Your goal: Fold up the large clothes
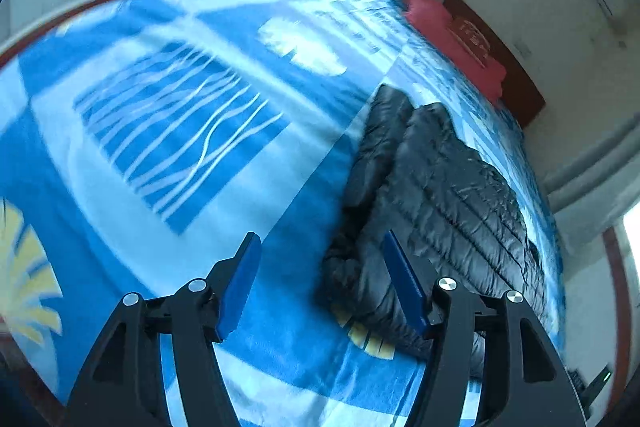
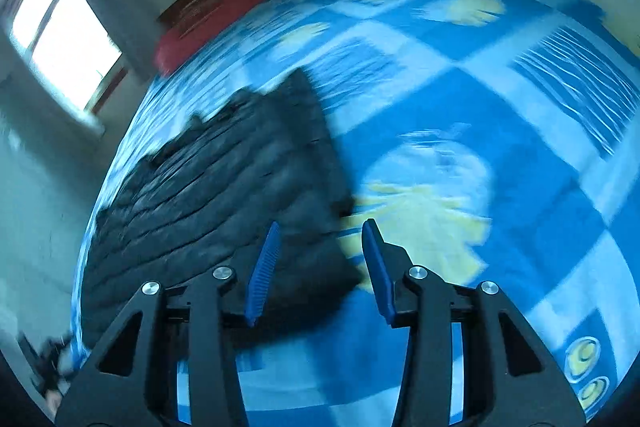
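A black quilted puffer jacket (image 1: 436, 203) lies partly folded on a bed with a blue patterned blanket (image 1: 180, 131). In the left wrist view it is right of centre, one sleeve laid along its left side. My left gripper (image 1: 320, 243) is open and empty, above the blanket, its right finger over the jacket's near edge. In the right wrist view the jacket (image 2: 224, 195) lies left of centre on the blanket (image 2: 460, 99); this view is motion-blurred. My right gripper (image 2: 322, 231) is open and empty, above the jacket's right edge.
A red pillow (image 1: 452, 35) lies at the head of the bed by a dark wooden headboard (image 1: 504, 55); it also shows in the right wrist view (image 2: 208, 23). A bright window (image 2: 60, 31) is on the left wall. White walls surround the bed.
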Demonstrator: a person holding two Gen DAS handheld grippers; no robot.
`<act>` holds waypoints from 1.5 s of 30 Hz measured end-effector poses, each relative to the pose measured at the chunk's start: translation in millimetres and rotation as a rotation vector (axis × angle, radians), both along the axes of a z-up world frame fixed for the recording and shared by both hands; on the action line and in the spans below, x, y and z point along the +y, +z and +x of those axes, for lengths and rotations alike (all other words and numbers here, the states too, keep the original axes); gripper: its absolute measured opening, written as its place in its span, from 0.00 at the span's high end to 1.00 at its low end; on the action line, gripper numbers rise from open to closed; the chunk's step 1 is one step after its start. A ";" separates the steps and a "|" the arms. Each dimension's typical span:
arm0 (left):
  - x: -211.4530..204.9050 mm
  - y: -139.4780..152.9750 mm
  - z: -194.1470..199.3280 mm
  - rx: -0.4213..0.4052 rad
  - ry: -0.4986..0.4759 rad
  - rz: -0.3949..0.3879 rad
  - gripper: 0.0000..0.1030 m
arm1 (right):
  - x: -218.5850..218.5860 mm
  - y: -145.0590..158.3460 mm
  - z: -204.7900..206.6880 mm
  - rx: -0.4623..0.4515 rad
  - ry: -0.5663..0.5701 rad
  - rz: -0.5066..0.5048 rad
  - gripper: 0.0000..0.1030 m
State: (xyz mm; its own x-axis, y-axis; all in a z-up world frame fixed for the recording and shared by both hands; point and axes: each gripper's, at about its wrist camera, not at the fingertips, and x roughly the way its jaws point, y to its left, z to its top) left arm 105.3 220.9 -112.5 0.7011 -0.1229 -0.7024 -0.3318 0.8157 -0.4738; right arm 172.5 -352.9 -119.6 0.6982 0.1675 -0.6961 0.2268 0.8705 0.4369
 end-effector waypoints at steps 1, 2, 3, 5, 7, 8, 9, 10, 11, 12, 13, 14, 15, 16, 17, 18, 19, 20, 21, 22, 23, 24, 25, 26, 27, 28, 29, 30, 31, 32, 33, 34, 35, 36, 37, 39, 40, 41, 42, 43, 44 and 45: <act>-1.5 3.1 5.0 -0.006 -0.018 0.018 0.30 | 12.8 1.5 6.0 0.002 0.034 -0.010 0.59; -3.5 4.6 11.1 -0.003 -0.035 0.029 0.30 | 24.4 2.6 14.0 0.004 0.063 -0.017 0.59; -4.7 5.5 18.0 0.004 -0.057 0.039 0.30 | 42.6 4.1 24.6 0.007 0.107 -0.024 0.59; -6.9 4.1 34.6 0.022 -0.106 0.056 0.30 | 70.6 7.8 39.4 0.014 0.176 -0.031 0.59; -9.3 0.4 51.6 0.052 -0.142 0.076 0.30 | 105.7 13.8 59.4 0.009 0.251 -0.051 0.59; -10.5 -1.5 59.0 0.065 -0.156 0.080 0.30 | 124.9 16.8 71.8 0.006 0.284 -0.067 0.59; -11.0 -3.5 68.0 0.075 -0.170 0.082 0.30 | 139.4 19.0 81.7 0.003 0.309 -0.074 0.59; -11.5 -4.6 73.6 0.080 -0.175 0.085 0.30 | 149.5 21.4 87.2 0.001 0.324 -0.078 0.59; -11.7 -5.4 79.4 0.085 -0.180 0.092 0.30 | 160.2 22.8 96.5 0.000 0.337 -0.084 0.60; -12.2 -5.5 84.4 0.086 -0.187 0.094 0.30 | 172.2 23.8 107.4 0.001 0.349 -0.095 0.60; -12.6 -5.6 91.4 0.089 -0.198 0.100 0.30 | 183.2 24.2 116.8 0.001 0.357 -0.115 0.60; -12.2 -5.4 95.6 0.092 -0.201 0.106 0.30 | 192.6 23.5 124.1 0.001 0.360 -0.139 0.60; -11.5 -5.4 100.3 0.095 -0.201 0.111 0.30 | 199.2 21.4 129.7 0.004 0.360 -0.159 0.60; -10.5 -5.2 103.4 0.096 -0.200 0.112 0.30 | 204.6 18.0 136.4 0.011 0.361 -0.176 0.60; -9.6 -5.4 107.0 0.097 -0.203 0.107 0.30 | 210.1 12.2 142.1 0.027 0.362 -0.191 0.60; -8.9 -5.9 110.4 0.098 -0.205 0.102 0.30 | 211.9 6.8 146.3 0.048 0.364 -0.200 0.60; -7.9 -6.6 114.7 0.100 -0.206 0.098 0.30 | 214.0 -3.0 151.8 0.079 0.365 -0.207 0.60; -7.8 -6.8 118.8 0.100 -0.208 0.095 0.30 | 216.9 -11.3 155.0 0.102 0.364 -0.214 0.60; -7.6 -7.3 122.4 0.099 -0.212 0.092 0.30 | 218.7 -19.5 156.8 0.107 0.361 -0.224 0.60; -7.4 -7.9 127.9 0.097 -0.222 0.086 0.30 | 218.9 -23.7 157.3 0.106 0.359 -0.229 0.60; -8.0 -8.1 131.6 0.096 -0.230 0.083 0.30 | 219.9 -25.7 157.1 0.108 0.357 -0.239 0.60; -8.6 -8.3 134.5 0.096 -0.238 0.082 0.30 | 220.0 -26.4 156.5 0.111 0.357 -0.246 0.60; -9.2 -8.8 139.1 0.098 -0.246 0.082 0.30 | 220.6 -26.8 156.6 0.115 0.355 -0.252 0.60; -10.0 -9.3 142.5 0.099 -0.251 0.083 0.30 | 220.6 -27.4 156.8 0.118 0.354 -0.255 0.60; -11.4 -9.3 146.5 0.099 -0.258 0.082 0.30 | 221.9 -28.4 157.2 0.118 0.353 -0.256 0.60; -12.4 -10.5 151.4 0.102 -0.269 0.075 0.30 | 221.7 -29.2 157.4 0.118 0.352 -0.257 0.60; -13.7 -12.7 156.9 0.105 -0.276 0.073 0.30 | 221.6 -29.8 156.7 0.116 0.351 -0.260 0.60; -14.8 -14.8 160.7 0.112 -0.284 0.067 0.30 | 222.0 -30.3 156.5 0.113 0.350 -0.264 0.60; -15.2 -17.4 164.5 0.118 -0.292 0.060 0.30 | 223.4 -30.2 156.3 0.110 0.349 -0.269 0.60; -16.2 -19.0 166.8 0.124 -0.300 0.055 0.30 | 224.9 -30.0 156.0 0.106 0.348 -0.274 0.60; -17.2 -19.6 167.6 0.127 -0.306 0.051 0.30 | 227.3 -30.2 154.7 0.103 0.346 -0.279 0.60; -17.9 -21.1 170.3 0.129 -0.313 0.045 0.30 | 228.0 -30.9 154.5 0.101 0.346 -0.281 0.60; -18.8 -22.6 172.8 0.131 -0.321 0.039 0.30 | 228.4 -31.3 153.6 0.100 0.346 -0.283 0.60; -19.8 -24.3 175.3 0.135 -0.332 0.034 0.29 | 228.9 -31.1 152.8 0.099 0.346 -0.283 0.60; -21.0 -26.9 178.9 0.144 -0.344 0.032 0.27 | 229.2 -31.2 152.1 0.098 0.345 -0.283 0.60; -22.4 -33.8 184.9 0.156 -0.358 0.024 0.26 | 229.4 -31.7 151.4 0.095 0.345 -0.285 0.60; -22.4 -38.1 187.1 0.158 -0.369 0.013 0.26 | 229.6 -31.7 151.0 0.094 0.345 -0.287 0.60; -22.1 -40.8 187.8 0.151 -0.372 0.010 0.28 | 230.3 -31.9 150.2 0.092 0.345 -0.292 0.60; -23.1 -42.1 187.2 0.134 -0.384 0.009 0.35 | 231.2 -31.6 149.3 0.090 0.344 -0.295 0.60; -26.0 -41.7 186.8 0.124 -0.406 0.007 0.49 | 231.9 -31.6 148.6 0.089 0.344 -0.300 0.60; -30.0 -39.4 185.3 0.114 -0.422 0.017 0.58 | 232.6 -31.5 147.9 0.088 0.344 -0.305 0.60; -34.0 -35.8 184.0 0.108 -0.430 0.034 0.62 | 233.7 -31.4 147.5 0.088 0.344 -0.309 0.60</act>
State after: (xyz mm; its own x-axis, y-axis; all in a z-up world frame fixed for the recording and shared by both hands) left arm 289.3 186.9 -148.3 0.5135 -0.3629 -0.7776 -0.0053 0.9048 -0.4258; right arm 320.0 -119.2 -151.0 0.5746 0.1542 -0.8038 -0.0733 0.9878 0.1371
